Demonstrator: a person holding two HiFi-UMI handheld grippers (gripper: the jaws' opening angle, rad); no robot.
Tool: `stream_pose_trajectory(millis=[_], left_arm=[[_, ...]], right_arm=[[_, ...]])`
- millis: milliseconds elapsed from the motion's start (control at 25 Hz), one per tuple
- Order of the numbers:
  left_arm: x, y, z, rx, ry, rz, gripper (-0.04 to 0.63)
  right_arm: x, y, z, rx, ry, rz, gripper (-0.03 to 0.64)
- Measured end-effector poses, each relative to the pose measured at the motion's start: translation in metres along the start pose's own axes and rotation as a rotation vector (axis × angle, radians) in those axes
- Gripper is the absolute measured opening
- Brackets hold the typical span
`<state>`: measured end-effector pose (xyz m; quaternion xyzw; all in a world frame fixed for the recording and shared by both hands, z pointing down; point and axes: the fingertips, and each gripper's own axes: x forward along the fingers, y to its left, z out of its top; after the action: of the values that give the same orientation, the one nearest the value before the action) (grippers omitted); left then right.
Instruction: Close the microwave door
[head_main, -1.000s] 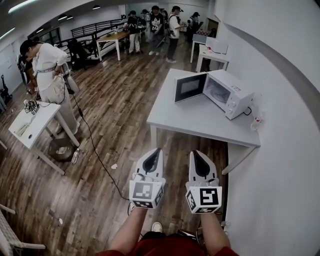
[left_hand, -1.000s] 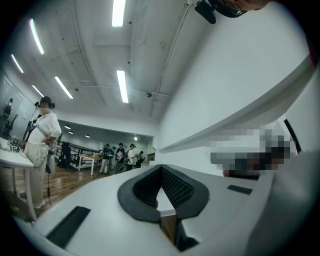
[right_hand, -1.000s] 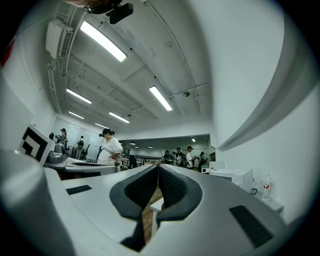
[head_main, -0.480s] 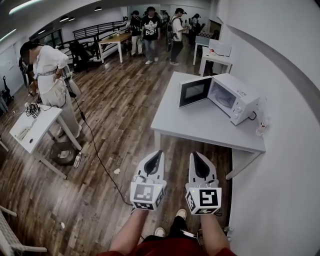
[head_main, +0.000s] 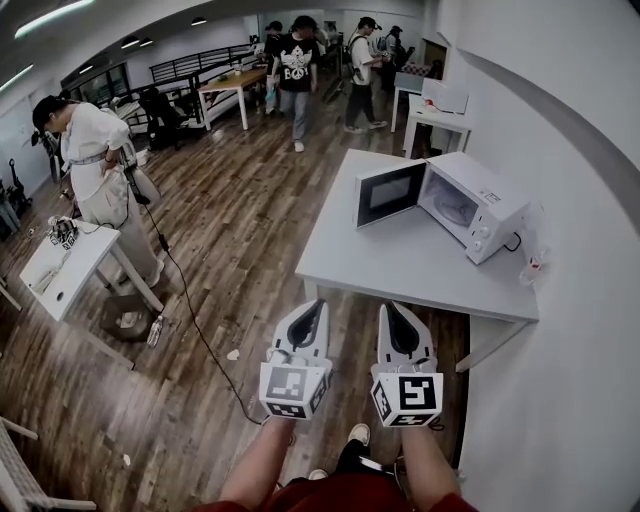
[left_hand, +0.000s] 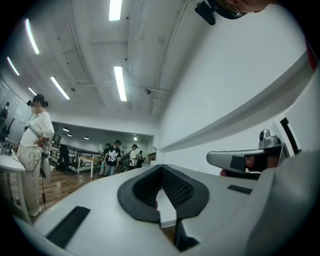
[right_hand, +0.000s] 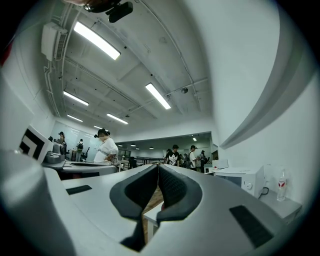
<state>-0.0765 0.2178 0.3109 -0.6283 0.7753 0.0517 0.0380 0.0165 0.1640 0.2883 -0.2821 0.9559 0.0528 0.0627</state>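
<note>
A white microwave (head_main: 478, 208) stands at the far right of a white table (head_main: 400, 265), its door (head_main: 390, 194) swung wide open to the left. The right gripper view shows the microwave (right_hand: 241, 180) small at the right. Both grippers are held side by side over the wooden floor, short of the table's near edge and well apart from the microwave. My left gripper (head_main: 317, 302) (left_hand: 161, 166) is shut with nothing in it. My right gripper (head_main: 388, 306) (right_hand: 158, 166) has its tips together and holds nothing.
A small bottle (head_main: 533, 265) stands at the table's right edge by the wall. A person in white (head_main: 95, 150) stands at a small white table (head_main: 60, 265) on the left, with a cable (head_main: 190, 305) across the floor. A person in a black T-shirt (head_main: 297, 70) walks at the back.
The table and microwave have drawn nearer and sit lower in the head view. The person in the black T-shirt has walked closer. Both grippers keep their pose and stay shut.
</note>
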Motion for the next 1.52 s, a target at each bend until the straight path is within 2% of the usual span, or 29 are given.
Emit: stream_pose_trajectory(millis=[480,840,1200,1520], left_arm=[[0.115,-0.026,-0.006,0.019,0.012,-0.023,0.028],[0.173,-0.051,-0.012,0.04,-0.001,-0.014,0.028],[0.208,-0.06,-0.019,0.05,-0.003,-0.007,0.028],[0.229,-0.051,-0.025,0.037,-0.014,-0.005,0.028]], right_arm=[[0.064,-0.097,-0.012,0.027,-0.003,-0.006,0.023],[0.086,-0.161,-0.019,0.054,-0.025,-0.011,0.023],[0.105,-0.192,-0.032,0.063,-0.021,-0.008,0.023],[0.126,-0.201,-0.044,0.051,-0.008,-0.007,0.023]])
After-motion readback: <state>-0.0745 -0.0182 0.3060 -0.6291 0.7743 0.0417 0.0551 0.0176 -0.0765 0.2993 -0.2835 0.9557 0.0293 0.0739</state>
